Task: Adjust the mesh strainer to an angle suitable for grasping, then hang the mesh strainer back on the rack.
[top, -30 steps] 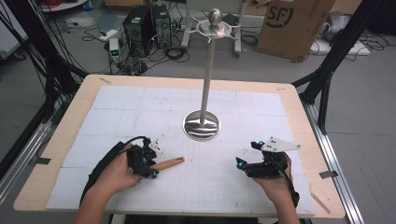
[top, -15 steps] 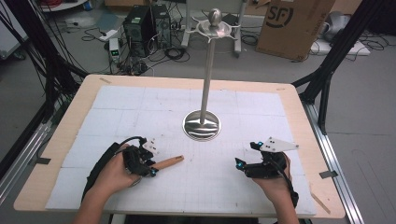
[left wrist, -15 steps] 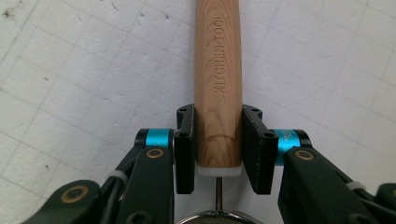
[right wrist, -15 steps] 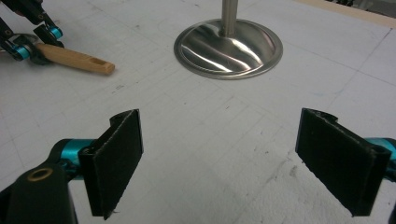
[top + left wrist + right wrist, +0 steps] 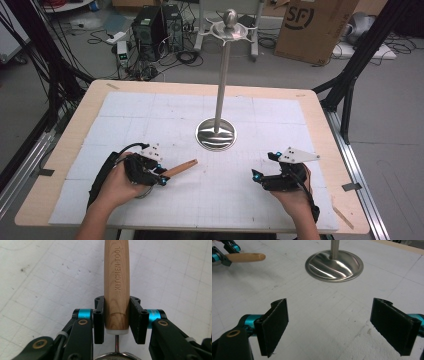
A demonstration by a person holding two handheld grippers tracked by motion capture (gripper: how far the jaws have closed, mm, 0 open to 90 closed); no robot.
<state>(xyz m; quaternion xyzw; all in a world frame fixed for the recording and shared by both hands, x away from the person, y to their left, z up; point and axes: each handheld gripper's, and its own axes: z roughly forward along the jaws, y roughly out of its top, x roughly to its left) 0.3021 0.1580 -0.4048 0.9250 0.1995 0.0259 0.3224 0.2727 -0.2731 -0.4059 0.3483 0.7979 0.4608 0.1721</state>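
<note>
White mat (image 5: 240, 190), wooden handle (image 5: 116, 287) between left tool (image 5: 116, 320) pads.

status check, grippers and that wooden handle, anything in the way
Left gripper shut on wooden handle, low over the mat. Right gripper open, empty. Metal stand ahead, apart from both.

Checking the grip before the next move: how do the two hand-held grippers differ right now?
The left hand-held gripper is shut on the wooden handle; the right hand-held gripper stands wide open with nothing between its jaws. The left points toward the metal stand; the right points leftward across the table. Both sit low over the white mat.
</note>
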